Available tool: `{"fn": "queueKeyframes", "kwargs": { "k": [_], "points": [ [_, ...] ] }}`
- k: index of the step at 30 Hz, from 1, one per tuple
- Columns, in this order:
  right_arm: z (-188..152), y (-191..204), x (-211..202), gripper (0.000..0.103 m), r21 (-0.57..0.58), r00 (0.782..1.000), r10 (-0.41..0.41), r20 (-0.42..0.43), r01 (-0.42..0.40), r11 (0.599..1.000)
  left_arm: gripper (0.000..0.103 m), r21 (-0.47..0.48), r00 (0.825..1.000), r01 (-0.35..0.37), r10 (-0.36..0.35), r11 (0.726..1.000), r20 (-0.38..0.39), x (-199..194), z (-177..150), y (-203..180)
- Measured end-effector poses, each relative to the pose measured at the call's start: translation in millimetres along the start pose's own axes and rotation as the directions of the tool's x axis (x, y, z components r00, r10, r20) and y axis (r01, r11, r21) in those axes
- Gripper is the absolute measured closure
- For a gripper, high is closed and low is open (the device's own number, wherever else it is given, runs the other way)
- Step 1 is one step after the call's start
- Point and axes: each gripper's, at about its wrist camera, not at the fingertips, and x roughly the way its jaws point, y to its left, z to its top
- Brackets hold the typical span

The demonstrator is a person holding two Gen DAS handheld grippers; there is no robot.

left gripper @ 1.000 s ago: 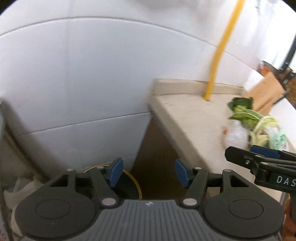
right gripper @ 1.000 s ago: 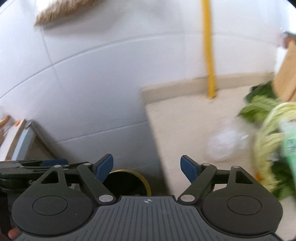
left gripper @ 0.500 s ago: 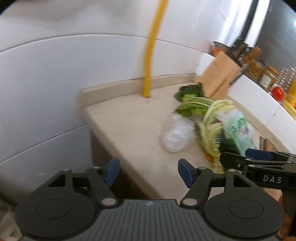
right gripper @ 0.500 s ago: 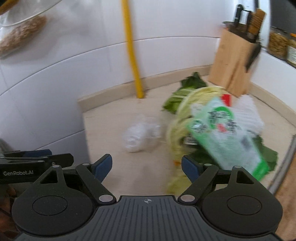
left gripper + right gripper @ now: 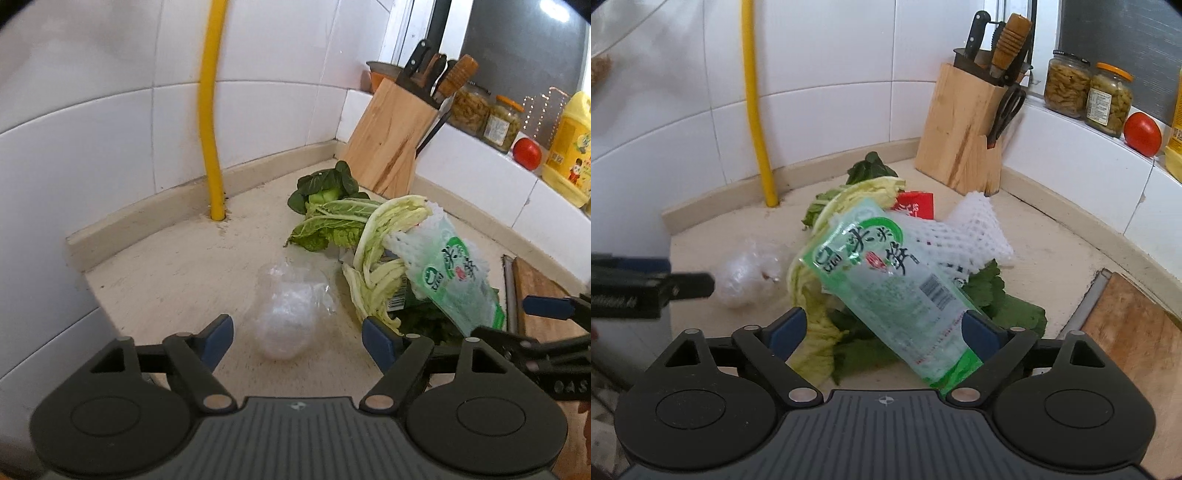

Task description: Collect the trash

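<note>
Beige stone desk (image 5: 177, 266), set in a corner of white tiled wall (image 5: 92, 122), with a low ledge running along its right side. Yellow pipe (image 5: 211, 110), upright against the wall, meeting the desk at the back. Wooden knife block (image 5: 964, 129), standing in the corner with knife handles and scissors in it. Wooden cutting board (image 5: 1137, 332), lying flat at the right edge of the desk. Yellow oil bottle (image 5: 570, 147), two jars of pickled vegetables (image 5: 1087, 92) and a red tomato (image 5: 1142, 133), lined up on the ledge. Trash heap, mid-desk: pale cabbage leaves (image 5: 373, 266) and dark green leaves (image 5: 325, 188), a white foam fruit net (image 5: 975, 229), a red carton (image 5: 915, 205) partly hidden at the back, and a green-printed plastic bag (image 5: 886, 280) lying slantwise over the top of the heap. Crumpled clear plastic bag (image 5: 286, 317), alone on the bare desk just left of the heap. Left tongs (image 5: 297, 338), jaws opening, nothing gripped, the clear bag lying ahead in line with the gap. Right tongs (image 5: 886, 328), jaws opening wide, gripping nothing; the near end of the green-printed bag lies between the blue pads (image 5: 982, 334), and contact with them cannot be told.
</note>
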Motion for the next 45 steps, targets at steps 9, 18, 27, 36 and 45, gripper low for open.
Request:
{"fn": "queueKeyframes", "kwargs": {
  "k": [9,18,27,36,45],
  "points": [
    [5,-7,14,0.001,-0.063,1.0,-0.014,-0.006,0.014,0.998,0.032,0.001,0.999,-0.019,0.019,1.0,-0.043,33,8,-2],
    [23,-20,44,0.001,-0.096,0.997,0.01,-0.073,-0.017,0.995,0.032,0.016,0.996,-0.034,0.035,0.999,-0.079,62,16,-6],
    [25,-10,60,0.003,-0.145,0.992,0.009,-0.123,-0.027,0.989,0.033,-0.01,0.993,-0.037,0.036,0.999,-0.115,82,15,-2],
    [21,-8,68,0.03,-0.117,0.976,0.029,-0.215,-0.055,0.992,0.058,-0.028,0.992,-0.016,0.012,0.999,-0.128,78,15,0],
    [22,-1,64,0.054,-0.109,0.97,0.044,-0.239,-0.072,0.991,0.059,-0.021,0.994,-0.008,0.006,1.0,-0.114,66,16,0]
  ]
}}
